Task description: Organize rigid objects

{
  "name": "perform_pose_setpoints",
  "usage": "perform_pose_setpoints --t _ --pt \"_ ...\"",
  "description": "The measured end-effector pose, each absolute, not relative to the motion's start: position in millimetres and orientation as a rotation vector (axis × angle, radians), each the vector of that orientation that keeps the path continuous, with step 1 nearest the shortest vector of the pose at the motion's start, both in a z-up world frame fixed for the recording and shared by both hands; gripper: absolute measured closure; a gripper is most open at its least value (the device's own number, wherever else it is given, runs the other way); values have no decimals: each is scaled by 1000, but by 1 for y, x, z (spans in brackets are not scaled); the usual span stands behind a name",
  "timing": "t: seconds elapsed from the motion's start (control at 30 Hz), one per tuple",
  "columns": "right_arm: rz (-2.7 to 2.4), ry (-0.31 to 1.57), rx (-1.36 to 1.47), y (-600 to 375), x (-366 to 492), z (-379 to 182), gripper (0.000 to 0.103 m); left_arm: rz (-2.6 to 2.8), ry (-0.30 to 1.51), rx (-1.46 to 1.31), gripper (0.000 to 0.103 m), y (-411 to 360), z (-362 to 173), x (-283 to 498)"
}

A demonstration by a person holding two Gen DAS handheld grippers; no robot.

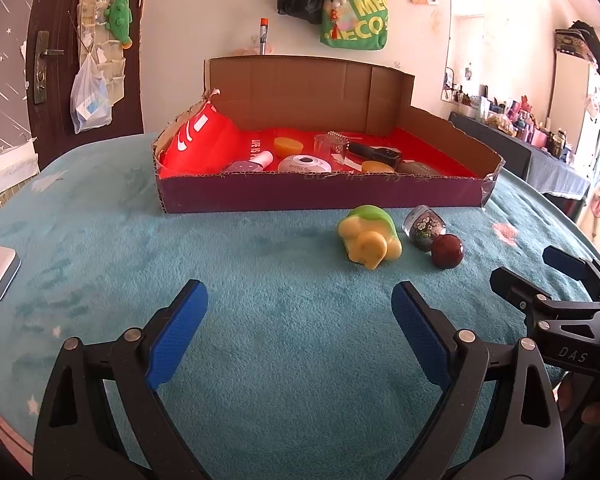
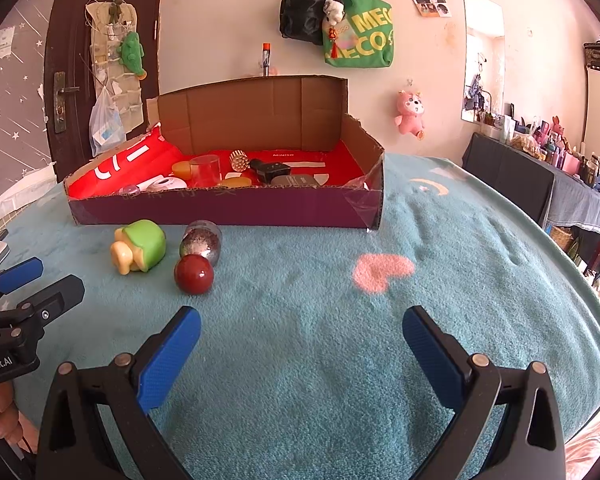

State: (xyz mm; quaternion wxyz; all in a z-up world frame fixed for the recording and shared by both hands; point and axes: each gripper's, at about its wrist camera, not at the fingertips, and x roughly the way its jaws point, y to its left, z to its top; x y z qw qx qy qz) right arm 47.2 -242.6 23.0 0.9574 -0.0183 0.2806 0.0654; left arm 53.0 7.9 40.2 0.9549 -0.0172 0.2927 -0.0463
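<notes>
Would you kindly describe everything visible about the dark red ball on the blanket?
The dark red ball is a smooth, glossy sphere, reddish-brown with a soft highlight, looking hard like polished stone or plastic. It rests on the teal fleece blanket, outside and in front of the cardboard box. It sits right beside the glittery jar, seemingly touching it, with the green and yellow toy to its left. Neither tongs touch it.
</notes>
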Motion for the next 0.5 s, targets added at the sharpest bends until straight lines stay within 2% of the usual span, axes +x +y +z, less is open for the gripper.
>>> perform_pose_setpoints --t 0.5 --pt "155 595 -40 -238 58 32 0 -99 642 -37 9 9 49 70"
